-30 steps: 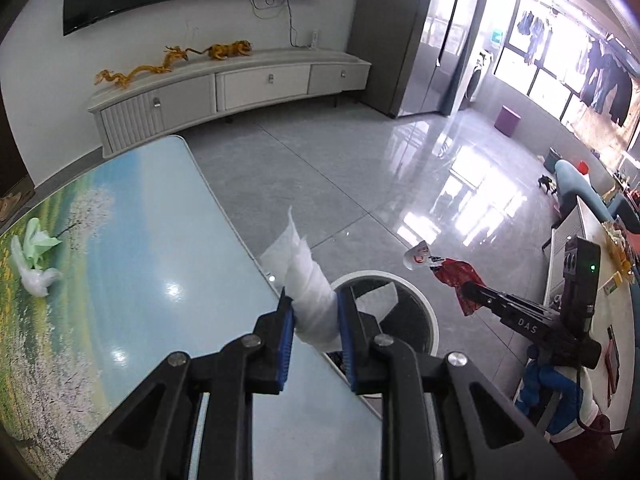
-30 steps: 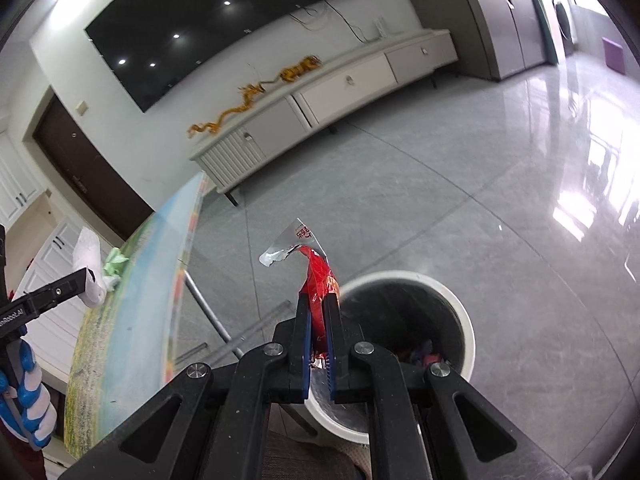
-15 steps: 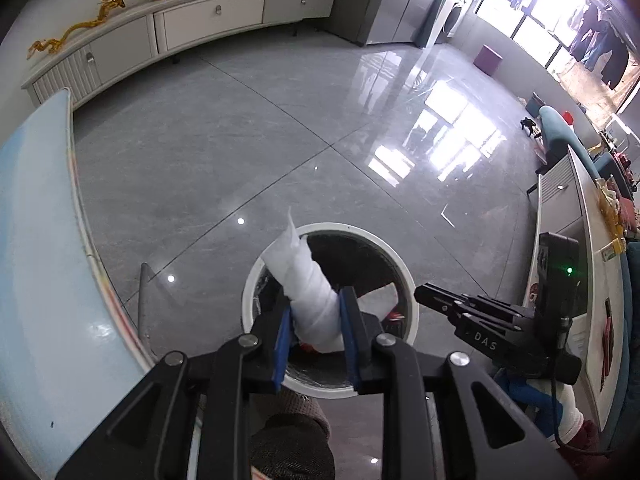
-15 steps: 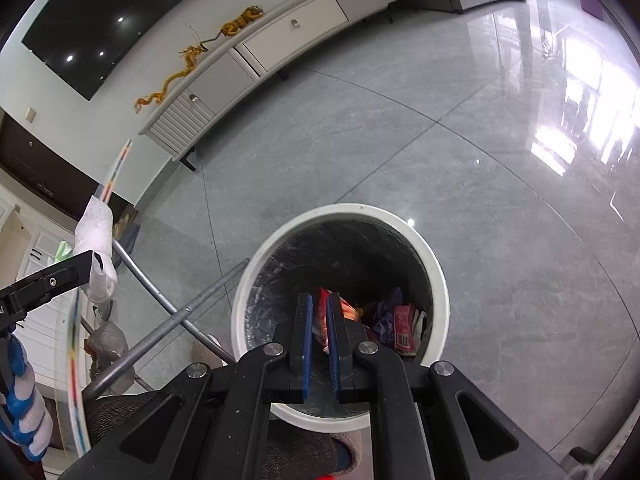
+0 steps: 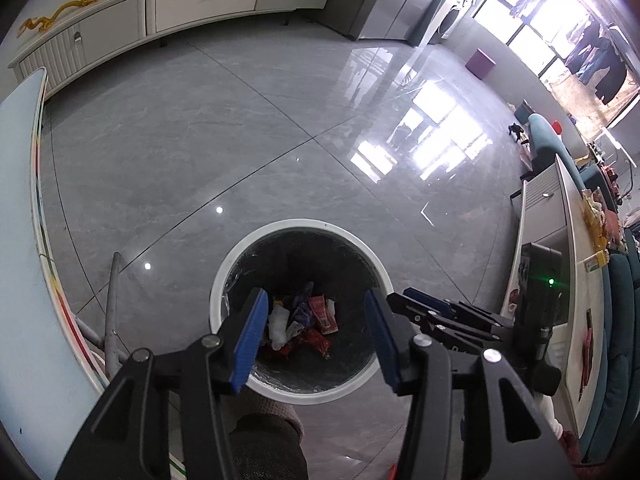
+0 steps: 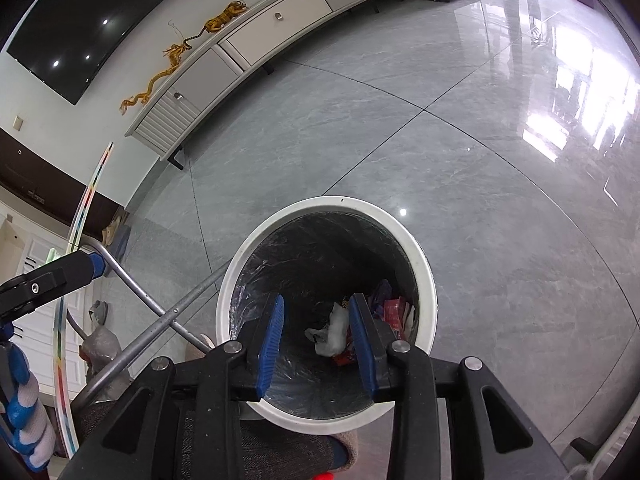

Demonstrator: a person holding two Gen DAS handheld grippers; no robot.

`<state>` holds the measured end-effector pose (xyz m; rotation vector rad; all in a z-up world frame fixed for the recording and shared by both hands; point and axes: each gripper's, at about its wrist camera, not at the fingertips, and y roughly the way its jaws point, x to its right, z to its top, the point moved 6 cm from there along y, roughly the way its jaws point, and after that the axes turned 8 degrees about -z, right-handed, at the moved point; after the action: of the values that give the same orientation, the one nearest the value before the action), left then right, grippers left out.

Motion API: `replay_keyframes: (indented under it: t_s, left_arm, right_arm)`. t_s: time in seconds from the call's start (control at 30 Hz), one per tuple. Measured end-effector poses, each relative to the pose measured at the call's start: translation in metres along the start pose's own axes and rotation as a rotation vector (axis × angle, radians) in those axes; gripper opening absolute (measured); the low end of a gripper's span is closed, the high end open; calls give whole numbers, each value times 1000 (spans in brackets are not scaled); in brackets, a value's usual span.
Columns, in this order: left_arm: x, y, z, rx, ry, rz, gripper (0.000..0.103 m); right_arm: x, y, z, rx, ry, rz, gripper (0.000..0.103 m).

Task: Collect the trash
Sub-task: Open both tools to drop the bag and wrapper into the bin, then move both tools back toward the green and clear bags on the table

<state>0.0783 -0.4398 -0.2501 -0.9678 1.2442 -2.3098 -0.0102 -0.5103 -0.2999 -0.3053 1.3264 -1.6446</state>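
Both grippers hang over a round white bin [image 5: 301, 227] lined with crinkled black plastic film, standing on a glossy grey tiled floor [image 5: 240, 120].

The left gripper [image 5: 316, 334] has its jaws spread, having just been opening, and nothing is between the ribbed blue pads [image 5: 250, 340]. Down in the bin, seen through the gap at about 12 o'clock from the pads, lies a crumpled white tissue [image 5: 278, 326] on top of red and blue glossy wrappers [image 5: 320, 316].

The right gripper [image 6: 316, 340] also stands with its jaws apart, having just been opening, and is empty. Its blue pads [image 6: 272, 344] frame the same white tissue [image 6: 334, 330], which lies loose at the bottom of the bin [image 6: 424, 264], with a flat red wrapper [image 6: 394, 314] at about 2 o'clock from it, against the liner.

At 9 o'clock in the left view curves the pale rim of a table [image 5: 24, 240] with a coloured stripe along its edge, and thin grey metal legs [image 6: 168, 316] cross beside the bin. At 11 o'clock a long white cabinet [image 5: 180, 0] with drawers bears a golden dragon ornament [image 6: 176, 52]. A knitted grey sleeve [image 5: 264, 448] shows at 6 o'clock.
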Motion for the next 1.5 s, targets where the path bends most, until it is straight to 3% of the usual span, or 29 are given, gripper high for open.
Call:
replay_keyframes:
  t_s: [0.37, 0.7, 0.97, 1.5]
  left_arm:
    - [8, -40, -9, 77, 46, 5, 49]
    - [-4, -96, -19, 170, 36, 32, 49]
    - [-36, -160, -42, 278, -16, 82, 49]
    - [-111, -306, -113, 558, -147, 259, 49]
  right_arm:
    - [-10, -25, 1, 46, -17, 12, 32]
    - [-45, -59, 6, 115, -73, 37, 32]
    - [-89, -84, 7, 164, -151, 73, 32]
    - [-212, -147, 3, 289, -380, 175, 34]
